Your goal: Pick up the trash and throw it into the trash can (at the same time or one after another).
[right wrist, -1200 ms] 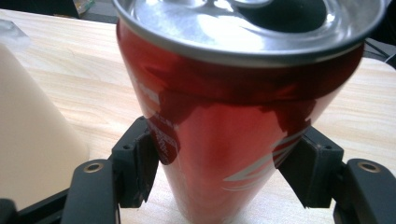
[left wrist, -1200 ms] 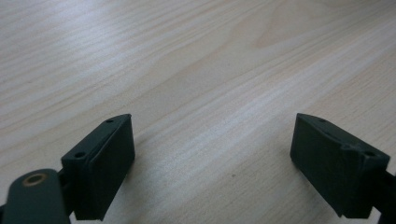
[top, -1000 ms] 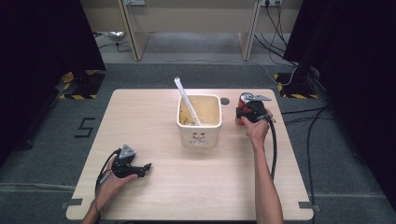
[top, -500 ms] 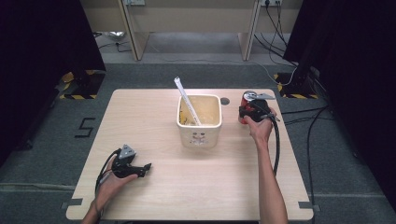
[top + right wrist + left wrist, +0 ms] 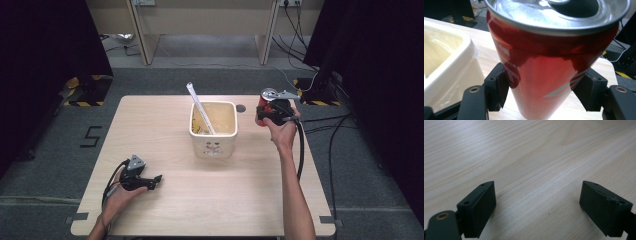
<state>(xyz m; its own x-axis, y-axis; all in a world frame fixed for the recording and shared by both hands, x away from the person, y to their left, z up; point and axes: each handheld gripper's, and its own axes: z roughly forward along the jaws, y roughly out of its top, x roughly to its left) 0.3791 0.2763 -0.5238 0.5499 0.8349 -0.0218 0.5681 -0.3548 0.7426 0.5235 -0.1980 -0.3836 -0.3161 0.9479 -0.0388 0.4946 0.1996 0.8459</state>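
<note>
A red drink can (image 5: 544, 62) with an opened silver top stands upright between the two black jaws of my right gripper (image 5: 544, 92), whose pads press its sides. In the high view the can (image 5: 267, 100) is held above the table's far right part, with the right gripper (image 5: 267, 114) to the right of a cream square tub (image 5: 214, 140). A white utensil (image 5: 197, 102) leans out of the tub to the far left. My left gripper (image 5: 156, 180) rests low at the table's near left, its jaws wide open over bare wood (image 5: 536, 182) with nothing between them.
The light wooden table (image 5: 165, 120) carries a small dark round mark (image 5: 241, 107) behind the tub. Black cables (image 5: 340, 130) trail off its right side across the grey floor. Desk legs and dark curtains stand beyond the far edge.
My right gripper has risen with the red can in it and drifted slightly right, away from the tub. The left gripper has stayed where it was.
</note>
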